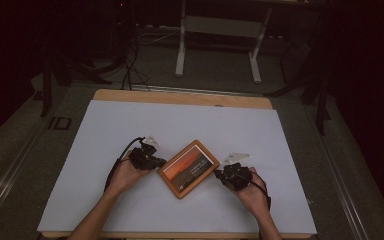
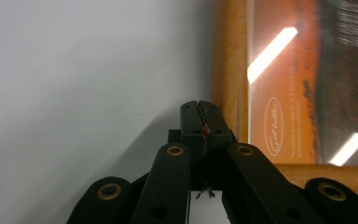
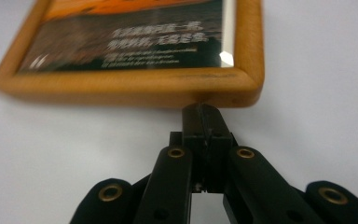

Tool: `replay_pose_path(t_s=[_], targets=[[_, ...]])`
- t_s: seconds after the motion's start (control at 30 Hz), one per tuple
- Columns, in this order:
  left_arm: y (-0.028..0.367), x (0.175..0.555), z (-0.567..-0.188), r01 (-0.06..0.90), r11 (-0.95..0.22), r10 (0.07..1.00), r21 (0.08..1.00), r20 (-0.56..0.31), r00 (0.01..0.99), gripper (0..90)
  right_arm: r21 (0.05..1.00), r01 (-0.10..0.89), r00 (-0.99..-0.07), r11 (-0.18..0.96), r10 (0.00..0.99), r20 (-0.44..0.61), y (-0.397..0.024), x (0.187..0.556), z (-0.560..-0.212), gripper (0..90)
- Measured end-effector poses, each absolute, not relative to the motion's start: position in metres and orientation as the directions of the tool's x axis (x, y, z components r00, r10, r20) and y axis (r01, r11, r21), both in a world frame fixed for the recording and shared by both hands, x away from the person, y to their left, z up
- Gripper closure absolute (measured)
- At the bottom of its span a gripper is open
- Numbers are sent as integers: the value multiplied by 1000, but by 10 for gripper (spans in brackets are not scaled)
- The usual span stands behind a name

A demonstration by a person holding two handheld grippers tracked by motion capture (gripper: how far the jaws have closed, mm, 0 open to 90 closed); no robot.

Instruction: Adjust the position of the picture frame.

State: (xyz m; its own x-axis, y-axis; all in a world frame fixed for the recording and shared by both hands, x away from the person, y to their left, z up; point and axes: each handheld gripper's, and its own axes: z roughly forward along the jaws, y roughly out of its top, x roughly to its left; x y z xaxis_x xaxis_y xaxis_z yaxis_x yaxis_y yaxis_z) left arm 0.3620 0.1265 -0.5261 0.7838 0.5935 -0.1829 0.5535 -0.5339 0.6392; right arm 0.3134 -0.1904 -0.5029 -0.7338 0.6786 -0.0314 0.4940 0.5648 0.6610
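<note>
High view: frame [image 1: 188,168] lies flat, askew, mid-desk [image 1: 130,125], between left claw [image 1: 156,162] and right claw [image 1: 219,174]. Left gripper view: claw [image 2: 200,108] clenched, empty, beside frame's [image 2: 279,84] edge. Right gripper view: claw [image 3: 204,112] clenched, empty, tip against frame's [image 3: 135,88] wooden rim.

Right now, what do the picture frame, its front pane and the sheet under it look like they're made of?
Picture frame: probably light wood with a smooth, rounded finish, judging by its warm honey colour and faint grain. Front pane: glossy, glass or clear plastic, since it mirrors bright ceiling lights. White sheet: matte, likely paper or thin board; no glare, and a wooden table edge shows beyond it.
</note>
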Motion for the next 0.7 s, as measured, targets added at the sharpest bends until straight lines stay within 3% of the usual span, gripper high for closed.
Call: replay_pose_path(t_s=[0.13,0.27,0.43,0.53,0.7], targets=[[125,351,-525,528,-524,570,669,-185,801,895,665,525,-705,531,709,-8,-197,318,-502,878],[131,354,-518,581,-384,626,718,-259,735,765,662,571,-710,486,697,100,-199,316,-501,620],[127,358,-518,608,-349,597,713,-331,731,463,642,642,-692,420,678,248,-192,318,-506,321],[119,362,-522,617,-368,570,696,-355,741,384,633,663,-673,400,689,268,-190,320,-510,288],[109,372,-528,635,-376,523,675,-410,747,342,620,705,-637,345,692,340,-185,325,-515,220]])
